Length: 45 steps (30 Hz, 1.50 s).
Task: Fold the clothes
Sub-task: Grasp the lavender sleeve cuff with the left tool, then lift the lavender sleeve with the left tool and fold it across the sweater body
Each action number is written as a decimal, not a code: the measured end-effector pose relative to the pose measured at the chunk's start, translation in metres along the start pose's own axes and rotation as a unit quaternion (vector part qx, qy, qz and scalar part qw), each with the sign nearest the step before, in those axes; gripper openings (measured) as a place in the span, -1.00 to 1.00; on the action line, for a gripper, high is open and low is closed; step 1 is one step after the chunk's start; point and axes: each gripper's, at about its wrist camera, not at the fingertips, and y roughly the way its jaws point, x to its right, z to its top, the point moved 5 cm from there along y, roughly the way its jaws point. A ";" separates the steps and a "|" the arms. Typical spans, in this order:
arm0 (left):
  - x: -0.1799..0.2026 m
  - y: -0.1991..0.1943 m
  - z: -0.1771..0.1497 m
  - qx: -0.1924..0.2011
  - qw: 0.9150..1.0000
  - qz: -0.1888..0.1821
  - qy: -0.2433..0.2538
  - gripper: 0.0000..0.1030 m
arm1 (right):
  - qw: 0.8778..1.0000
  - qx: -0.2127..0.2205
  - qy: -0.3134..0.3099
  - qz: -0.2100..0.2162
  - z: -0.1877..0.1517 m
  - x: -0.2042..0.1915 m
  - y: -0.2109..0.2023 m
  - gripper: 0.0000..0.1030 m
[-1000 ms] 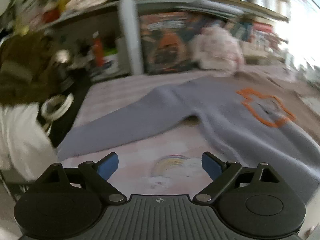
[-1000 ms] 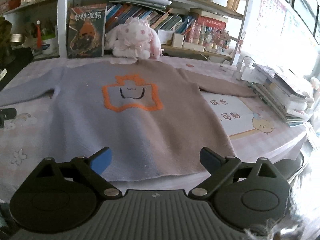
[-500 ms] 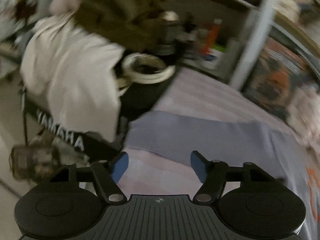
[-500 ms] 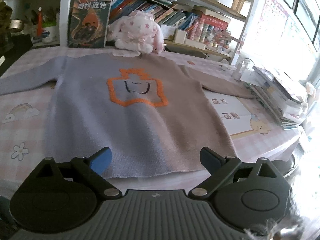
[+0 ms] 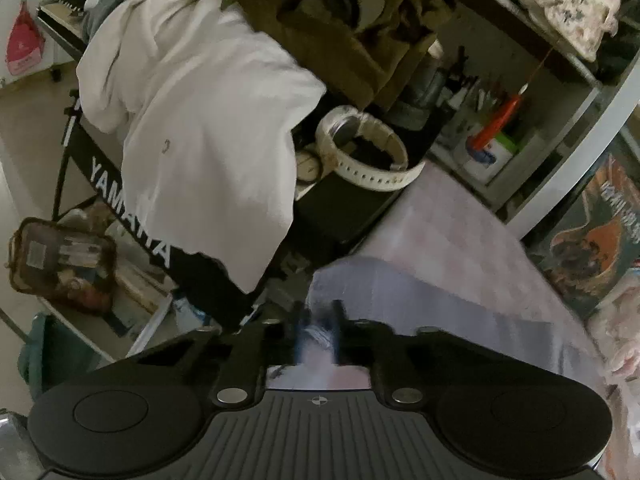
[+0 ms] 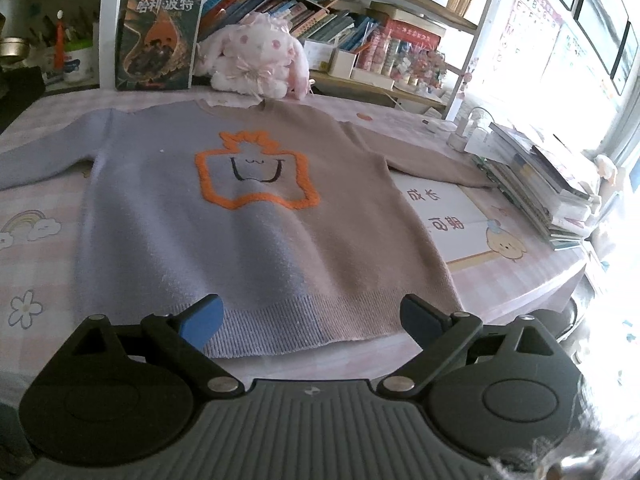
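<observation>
A sweater (image 6: pixel 256 216), lavender on the left half and tan on the right, with an orange outline motif, lies flat on the pink checked table (image 6: pixel 516 280). My right gripper (image 6: pixel 310 318) is open and empty, just above the sweater's ribbed hem. In the left wrist view my left gripper (image 5: pixel 318 330) is shut on the cuff end of the lavender left sleeve (image 5: pixel 420 300) at the table's left edge.
A plush rabbit (image 6: pixel 256 60) and a large book (image 6: pixel 160 36) stand behind the collar. Stacked books (image 6: pixel 548 188) lie on the right. Left of the table are a white garment (image 5: pixel 200 120) over a keyboard stand and a white watch (image 5: pixel 364 156).
My left gripper swung left to the sleeve's cuff and closed on it. My right gripper moved slightly nearer the hem and stayed open.
</observation>
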 end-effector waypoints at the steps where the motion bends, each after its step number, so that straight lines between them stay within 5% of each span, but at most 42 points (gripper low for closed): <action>1: 0.001 -0.003 0.000 0.004 1.000 -0.001 -0.001 -0.92 | 1.000 0.000 -0.001 0.001 0.001 0.000 0.001 0.86; 7: 0.008 -0.003 -0.006 0.000 0.999 -0.034 -0.004 -0.89 | 1.000 0.002 -0.008 0.007 0.006 -0.005 0.004 0.86; 27: 0.018 -0.010 -0.002 0.020 0.999 -0.041 -0.004 -0.95 | 1.000 0.009 -0.014 0.016 0.010 -0.001 0.012 0.86; 37: 0.084 -0.054 -0.002 0.080 0.993 -0.075 0.047 -0.95 | 0.997 0.025 -0.031 0.068 0.018 0.033 0.039 0.86; 45: 0.190 -0.078 -0.036 0.104 0.986 -0.096 0.087 -0.95 | 0.991 0.036 -0.048 0.120 0.027 0.069 0.064 0.85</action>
